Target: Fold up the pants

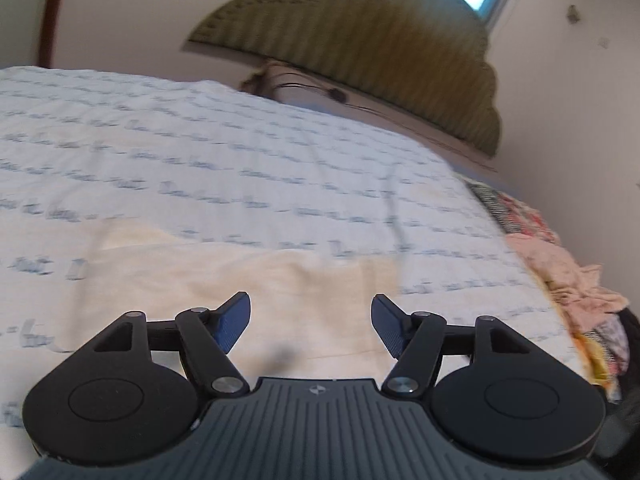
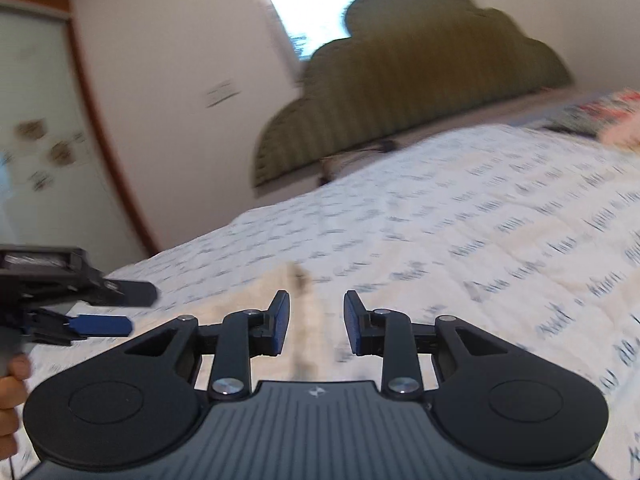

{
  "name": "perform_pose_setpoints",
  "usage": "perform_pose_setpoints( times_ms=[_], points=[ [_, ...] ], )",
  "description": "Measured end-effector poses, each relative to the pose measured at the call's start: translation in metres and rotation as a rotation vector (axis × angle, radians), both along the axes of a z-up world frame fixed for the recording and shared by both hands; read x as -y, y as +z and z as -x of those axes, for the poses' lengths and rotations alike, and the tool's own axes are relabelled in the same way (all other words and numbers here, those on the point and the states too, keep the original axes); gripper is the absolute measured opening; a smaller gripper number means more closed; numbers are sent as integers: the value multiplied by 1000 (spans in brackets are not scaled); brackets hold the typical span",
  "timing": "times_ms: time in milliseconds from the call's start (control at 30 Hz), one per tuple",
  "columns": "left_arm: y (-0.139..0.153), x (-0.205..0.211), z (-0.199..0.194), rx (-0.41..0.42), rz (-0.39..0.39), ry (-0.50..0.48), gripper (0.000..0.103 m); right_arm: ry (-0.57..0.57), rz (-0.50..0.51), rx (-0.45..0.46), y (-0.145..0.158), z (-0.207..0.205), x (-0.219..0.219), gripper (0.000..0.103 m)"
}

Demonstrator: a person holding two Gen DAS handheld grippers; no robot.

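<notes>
Both jaws stand empty, your left gripper [image 1: 311,326] wide and your right gripper [image 2: 317,322] narrower, low over the cream pants [image 1: 240,280] lying flat at lower centre on the printed bedspread [image 1: 280,160], so you seem between folds and must next pick an edge.

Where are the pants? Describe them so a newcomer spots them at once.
Start at the bed, its white quilt printed with rows of blue marks, below the green scalloped headboard. Near its front edge, just ahead of the left tool, the pants lie flat. They are plain cream without any print, unlike the quilt or the colourful clothes pile on the bed's right side.
</notes>
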State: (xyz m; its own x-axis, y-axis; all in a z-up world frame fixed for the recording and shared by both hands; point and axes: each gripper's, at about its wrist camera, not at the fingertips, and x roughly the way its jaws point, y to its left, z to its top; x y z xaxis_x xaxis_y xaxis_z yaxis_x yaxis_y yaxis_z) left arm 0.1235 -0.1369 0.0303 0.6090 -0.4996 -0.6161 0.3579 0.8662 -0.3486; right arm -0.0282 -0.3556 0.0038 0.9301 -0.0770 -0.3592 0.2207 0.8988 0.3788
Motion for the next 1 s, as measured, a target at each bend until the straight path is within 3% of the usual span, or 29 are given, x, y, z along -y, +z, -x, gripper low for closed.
perform_pose_setpoints(
  times_ms=[100,167,200,233,333,433,567,633,700,767,867,1000],
  points=[
    [-10,-31,-2,1,-50,73,69,169,54,-13,7,-18,-28,30],
    [-17,-48,-1,-1,-80,94,69,248,91,-60,5,-33,-43,39],
    [-20,-55,0,-6,-98,98,69,258,114,-100,1,-39,-48,50],
    [-24,-59,1,-10,-113,93,69,251,143,-158,-6,-45,-52,52],
    [-34,-70,10,14,-186,39,69,176,246,-250,-23,-47,-52,52],
    [-42,-84,20,71,-282,82,69,126,215,-214,-19,-32,-39,53],
    [-44,-116,19,7,-141,107,69,185,174,-139,-5,-20,-42,53],
    [-46,-122,17,-29,-115,104,69,266,182,-133,-4,-22,-56,53],
    [-51,-119,20,-27,-150,101,74,325,214,-160,-11,-25,-69,53],
    [-53,-116,22,-12,-178,111,78,314,253,-219,-25,-32,-74,53],
    [-52,-111,25,6,-206,120,80,309,205,-195,-29,-28,-66,54],
    [-53,-105,28,37,-251,137,86,306,221,-200,-27,-25,-66,54]
  ],
)
